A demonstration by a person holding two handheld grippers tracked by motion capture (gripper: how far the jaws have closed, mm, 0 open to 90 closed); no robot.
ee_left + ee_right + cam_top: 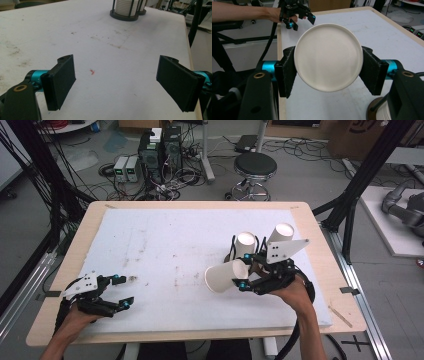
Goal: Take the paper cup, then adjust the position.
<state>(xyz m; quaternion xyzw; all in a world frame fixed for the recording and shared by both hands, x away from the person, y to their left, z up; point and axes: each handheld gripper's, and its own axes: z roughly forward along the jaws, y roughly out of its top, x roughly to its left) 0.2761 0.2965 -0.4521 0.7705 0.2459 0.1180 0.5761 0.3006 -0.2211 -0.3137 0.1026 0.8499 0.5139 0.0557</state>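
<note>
My right gripper point(244, 270) is shut on a white paper cup point(221, 276), held on its side above the white mat point(165, 245), right of centre. In the right gripper view the cup's round end point(328, 67) faces the camera, and both black pads point(287, 72) press its sides. Just behind it stand two stacks of white cups point(245, 245) in black wire holders point(124, 15). My left gripper point(123, 291) rests low at the mat's near left corner, open with nothing between its jaws point(116, 82). It is also in the right gripper view, as the left gripper point(297, 15) farther off.
The wooden table edge point(200, 335) borders the mat. On the floor beyond stand a black stool point(255, 167) and computer boxes with cables point(160, 150). Black frame posts point(365, 175) rise at the right, dark cables point(45, 180) at the left.
</note>
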